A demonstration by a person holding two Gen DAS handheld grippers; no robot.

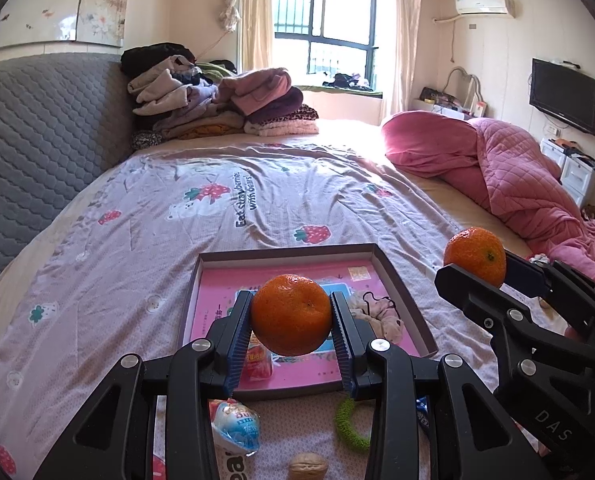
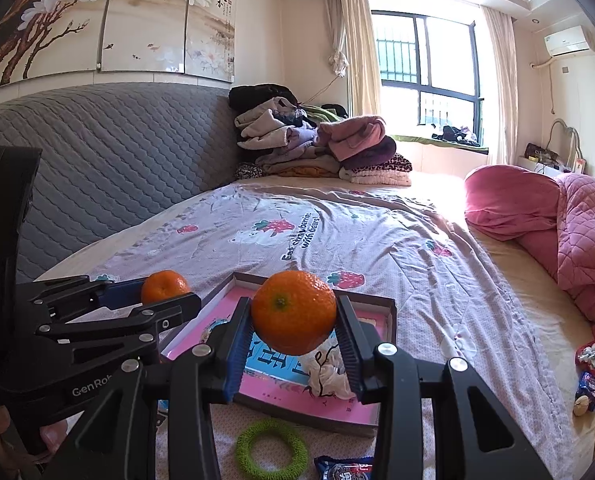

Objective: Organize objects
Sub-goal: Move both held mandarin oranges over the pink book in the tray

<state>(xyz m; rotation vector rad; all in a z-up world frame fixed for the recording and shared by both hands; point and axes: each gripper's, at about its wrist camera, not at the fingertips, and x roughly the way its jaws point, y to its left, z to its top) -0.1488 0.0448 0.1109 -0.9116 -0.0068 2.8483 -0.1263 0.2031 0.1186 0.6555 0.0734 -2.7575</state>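
Note:
My left gripper (image 1: 291, 316) is shut on a tangerine (image 1: 291, 314), held above a shallow pink-lined box lid (image 1: 401, 292) on the bed. My right gripper (image 2: 294, 314) is shut on a second tangerine (image 2: 293, 312), also raised over that box lid (image 2: 391, 312). Each view shows the other gripper off to the side with its fruit: the right one's tangerine (image 1: 475, 256) and the left one's tangerine (image 2: 164, 286). Inside the box lie a beige scrunchie (image 1: 377, 312) and a red snack packet (image 1: 257, 364).
A green knitted ring (image 2: 271, 450), a walnut (image 1: 308, 468), a wrapped blue-white sweet (image 1: 235, 426) and a blue packet (image 2: 343, 468) lie on the sheet in front of the box. Folded clothes (image 1: 225, 108) are piled by the grey headboard (image 1: 45, 136). A pink quilt (image 1: 517, 172) lies at right.

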